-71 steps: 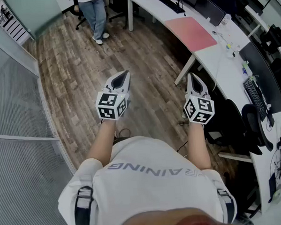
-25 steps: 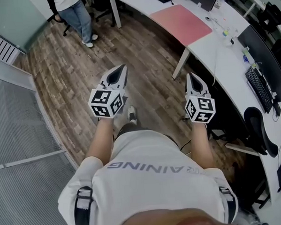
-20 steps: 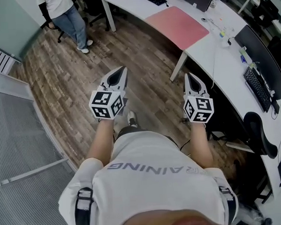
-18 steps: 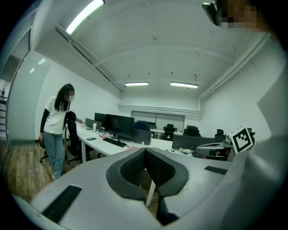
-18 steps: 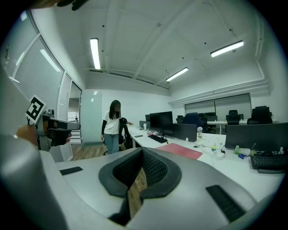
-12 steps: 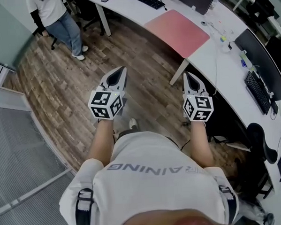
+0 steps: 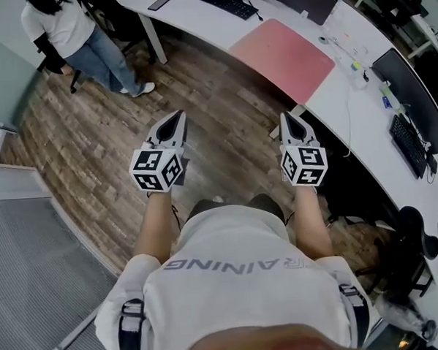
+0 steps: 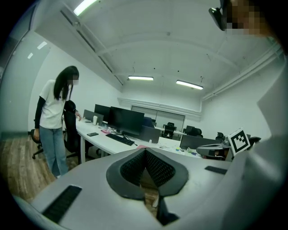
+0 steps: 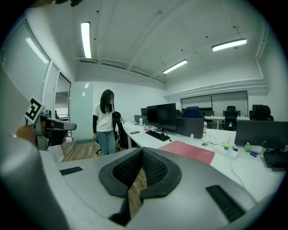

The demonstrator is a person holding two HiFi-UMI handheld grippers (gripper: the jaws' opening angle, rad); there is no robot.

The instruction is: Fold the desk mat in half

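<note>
Closer now than a second ago, the pink desk mat (image 7: 286, 57) lies flat at the near edge of the white surface (image 7: 189, 22), ahead of the right gripper (image 7: 290, 120). Both that gripper and the left gripper (image 7: 174, 122) hang over wood floor (image 7: 223, 119), jaws clenched on nothing, well apart from the mat. Boards run open up to the surface's edge. A keyboard (image 7: 228, 2) sits beyond the mat's far-left corner; a bystander (image 7: 72, 35) stands by the surface's left end.
</note>
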